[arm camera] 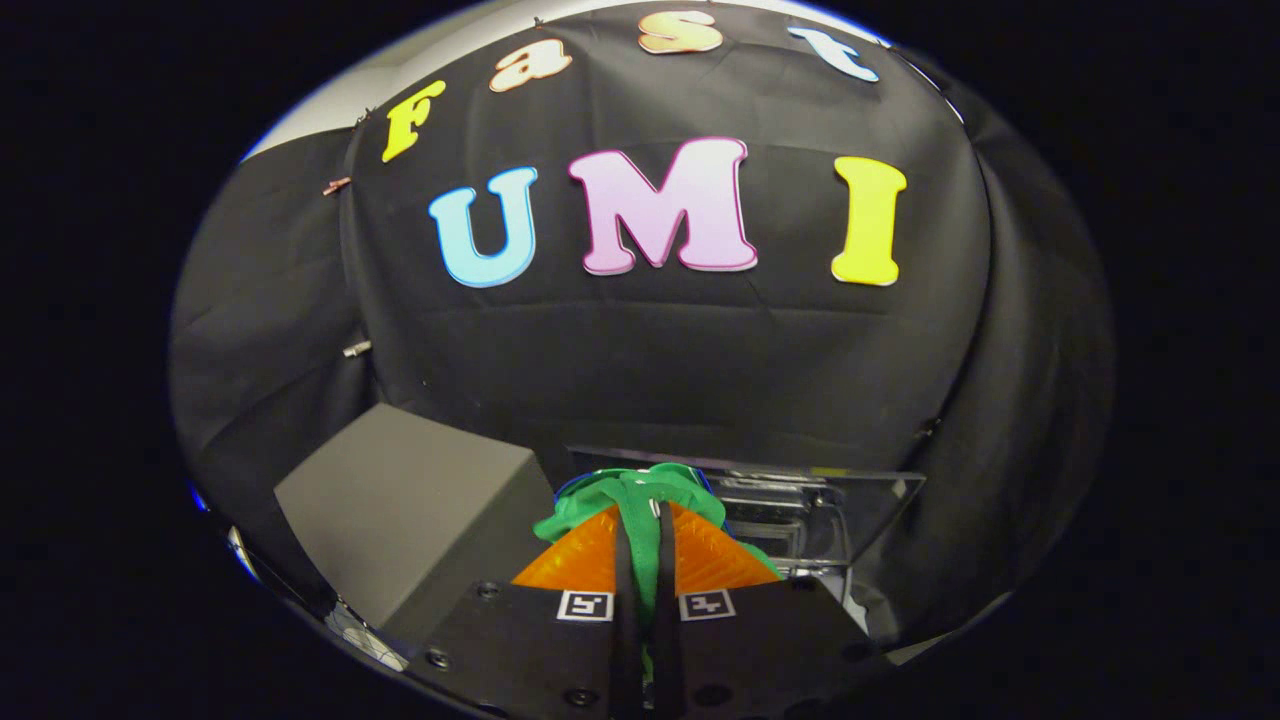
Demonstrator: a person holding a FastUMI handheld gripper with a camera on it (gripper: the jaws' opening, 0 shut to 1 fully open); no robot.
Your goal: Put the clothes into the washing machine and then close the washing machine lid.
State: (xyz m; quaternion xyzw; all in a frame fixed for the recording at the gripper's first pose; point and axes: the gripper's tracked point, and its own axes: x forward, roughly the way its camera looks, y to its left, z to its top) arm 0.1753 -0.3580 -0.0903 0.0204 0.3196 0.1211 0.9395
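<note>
The tongs (645, 520) are clenched on a green garment (640, 495), pinched between both fingers and bunching just ahead of the tips. The washing machine (800, 510) lies just beyond the garment, slightly right; a grey box (410, 500) stands left of it.
</note>
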